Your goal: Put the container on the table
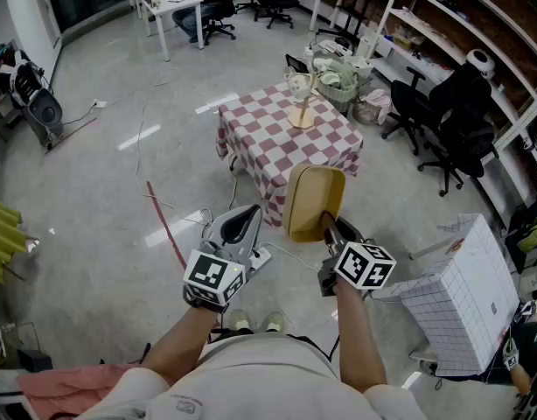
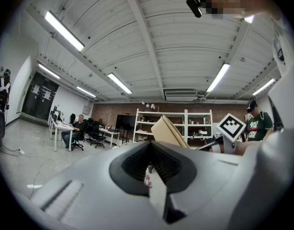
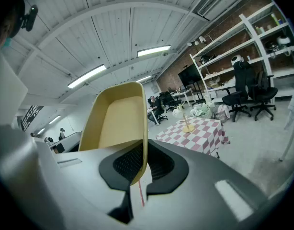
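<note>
A tan, scoop-shaped container [image 1: 314,201] is held up over the floor, its open side facing the person. My right gripper [image 1: 328,226] is shut on its lower rim; in the right gripper view the container's wall [image 3: 120,116] runs down between the jaws of the right gripper [image 3: 137,169]. The table [image 1: 286,134], under a red-and-white checked cloth, stands some way ahead and shows past the container as the table [image 3: 195,131]. My left gripper [image 1: 242,220] is beside the container at its left, jaws together and empty. From the left gripper [image 2: 154,169] the container [image 2: 168,132] shows edge-on.
On the table's far side stand a small wooden stand [image 1: 301,103] and a basket of things [image 1: 338,81]. A white gridded box [image 1: 456,300] is at my right. Black office chairs [image 1: 452,121] line the shelves. Cables and a red strip [image 1: 166,226] lie on the floor.
</note>
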